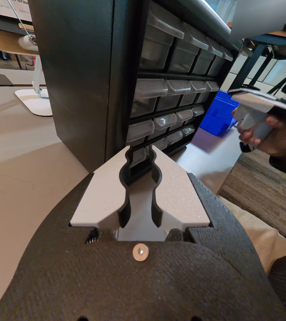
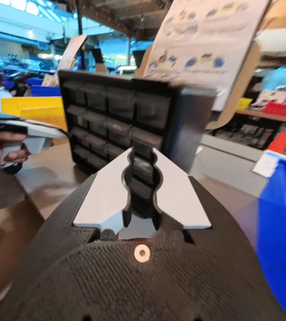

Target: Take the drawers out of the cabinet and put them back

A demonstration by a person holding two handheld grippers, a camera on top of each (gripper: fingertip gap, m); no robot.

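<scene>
Hand-held gripper (image 1: pixel 140 147) parted — cabinet (image 1: pixel 79 78) ahead.

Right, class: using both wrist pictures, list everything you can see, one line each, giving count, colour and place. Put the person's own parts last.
cabinet: one, black, standing on the table.
drawers: many, clear with smoky tint, all seated in the cabinet front.
table: one, beige, under the cabinet.
stand base: one, white, on the table left of the cabinet.
blue bin: one, on the floor beyond the cabinet.
yellow bins: two, behind the cabinet's left side.
cardboard sheet: one, brown, printed, leaning behind the cabinet.
left gripper: grey fingers, open, at the lowest drawer row.
right gripper: grey fingers, open, short of the cabinet.
hand: one, holding the right gripper's handle.
</scene>
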